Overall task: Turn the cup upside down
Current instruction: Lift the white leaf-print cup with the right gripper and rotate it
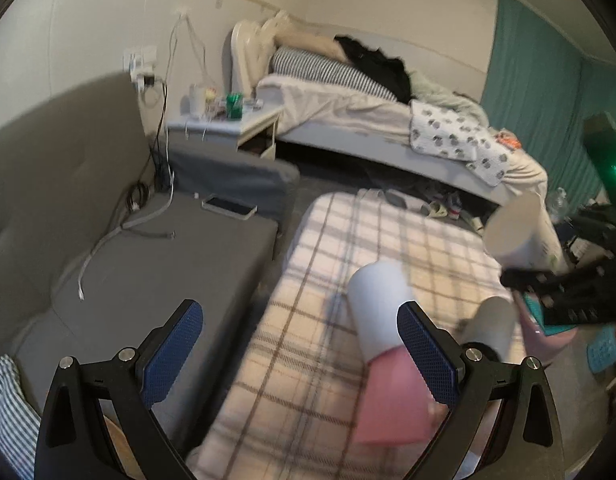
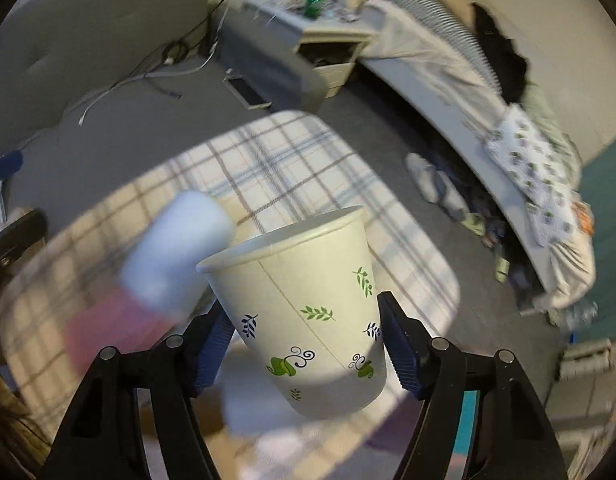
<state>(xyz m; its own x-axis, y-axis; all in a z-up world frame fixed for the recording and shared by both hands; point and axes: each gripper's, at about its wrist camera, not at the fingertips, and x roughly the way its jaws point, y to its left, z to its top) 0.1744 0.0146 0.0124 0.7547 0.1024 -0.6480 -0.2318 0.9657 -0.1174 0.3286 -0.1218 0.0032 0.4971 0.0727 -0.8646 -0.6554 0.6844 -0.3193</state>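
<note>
Cup (image 2: 304, 316) sits clamped between the right gripper (image 2: 304, 344) fingers, lifted above the plaid blanket (image 2: 292, 152), long axis tilted with rim up and away; left gripper (image 1: 300, 348) fingers spread apart, empty, farther off

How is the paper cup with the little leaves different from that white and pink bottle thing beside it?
The paper cup is held off the surface between the right tongs, tilted; the white and pink bottle is gripped by nothing and sits over the plaid blanket, though blur hides how it rests. The cup bears printed green and dark leaves; the bottle is plain, white at one end and pink at the other. The cup's mouth is open; the bottle's white end looks closed.
</note>
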